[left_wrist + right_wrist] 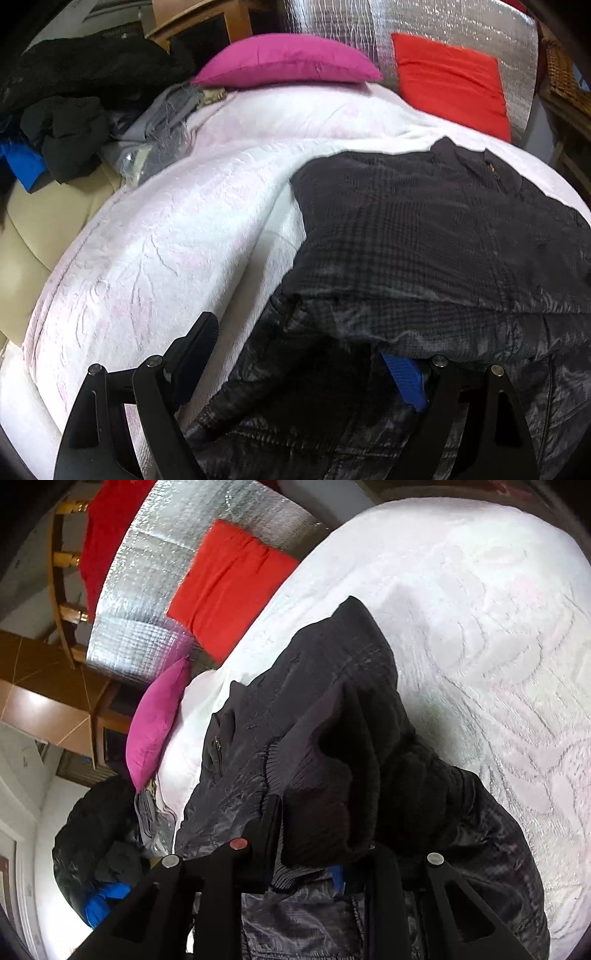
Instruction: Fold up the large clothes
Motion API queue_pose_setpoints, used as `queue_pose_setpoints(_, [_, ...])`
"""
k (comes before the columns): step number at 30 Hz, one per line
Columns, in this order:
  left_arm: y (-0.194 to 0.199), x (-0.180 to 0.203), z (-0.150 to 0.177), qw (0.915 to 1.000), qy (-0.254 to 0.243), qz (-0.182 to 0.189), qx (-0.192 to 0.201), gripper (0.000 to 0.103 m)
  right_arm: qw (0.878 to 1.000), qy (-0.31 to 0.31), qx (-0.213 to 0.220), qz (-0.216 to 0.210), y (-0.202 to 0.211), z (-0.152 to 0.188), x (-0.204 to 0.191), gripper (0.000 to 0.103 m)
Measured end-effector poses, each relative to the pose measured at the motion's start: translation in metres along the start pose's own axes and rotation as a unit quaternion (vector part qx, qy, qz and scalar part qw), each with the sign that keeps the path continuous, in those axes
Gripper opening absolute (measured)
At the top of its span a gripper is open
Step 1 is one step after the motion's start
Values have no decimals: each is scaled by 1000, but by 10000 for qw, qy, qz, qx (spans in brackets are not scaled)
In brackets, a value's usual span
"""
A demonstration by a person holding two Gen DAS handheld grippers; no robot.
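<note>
A large dark checked jacket (424, 229) lies on the white bedspread (166, 229), partly folded over itself. My left gripper (303, 354) is open at the jacket's near edge; its left finger (195, 343) is over the bedspread and its blue-padded right finger (406, 380) is under a fold of fabric. In the right wrist view the jacket (258, 746) bunches up, and my right gripper (317, 842) is shut on its dark ribbed cuff (332, 786), held raised above the bedspread (480, 627).
A magenta pillow (284, 61) and a red pillow (450, 81) lie at the head of the bed against a silver foil panel (424, 22). A pile of dark, grey and blue clothes (70, 133) sits at the left on a beige surface. Wooden furniture stands behind.
</note>
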State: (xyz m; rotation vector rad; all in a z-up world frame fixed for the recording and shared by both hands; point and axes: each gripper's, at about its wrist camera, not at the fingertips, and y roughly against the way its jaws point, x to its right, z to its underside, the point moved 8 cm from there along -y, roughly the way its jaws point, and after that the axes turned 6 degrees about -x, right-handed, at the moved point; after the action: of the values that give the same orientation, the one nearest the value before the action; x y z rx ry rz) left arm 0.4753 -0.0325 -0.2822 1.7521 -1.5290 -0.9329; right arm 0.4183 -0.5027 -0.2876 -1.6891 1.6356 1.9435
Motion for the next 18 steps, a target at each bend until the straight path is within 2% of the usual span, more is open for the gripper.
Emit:
queue_pose_setpoints(2, [4,2,-3,9999,-22,-55,131,85,10000,-82,6,-40,-2,-1,1,28])
queue_pose_setpoints(4, [4,7,-4,9999,-68,3,146,69,9998,-151,24,-83,-4,-2,2,33])
queue_pose_setpoints(5, [3,9,-3,9999,-90,53,115,64,9998,-182,27,-103,-7,-2,2,35])
queue_pose_setpoints(6, [1,12,-3,9998,-113,115,67,54,9997,-208,28,-124,-8,-3,3,38])
queue_pose_setpoints(7, [-1,15,-2,9998,-139,129,15,50,9996,-242,69,-157,-9,-4,3,38])
queue_pose_setpoints(9, [-2,17,-1,9998,-177,17,48,47,9995,-173,173,-180,-10,-5,0,38])
queue_pose_setpoints(10, [-1,18,-1,9998,-194,-6,66,42,9996,-94,209,-145,-10,-5,-2,38])
queue_pose_setpoints(13, [2,21,-2,9997,-219,14,117,34,9991,192,343,161,-10,-5,-8,31])
queue_pose_setpoints(15, [3,21,-2,9996,-265,-47,128,32,9978,369,449,326,-9,-5,-12,28])
queue_pose_setpoints(18, [3,21,-2,9995,-276,-65,127,30,9968,458,585,308,-4,-7,-19,27])
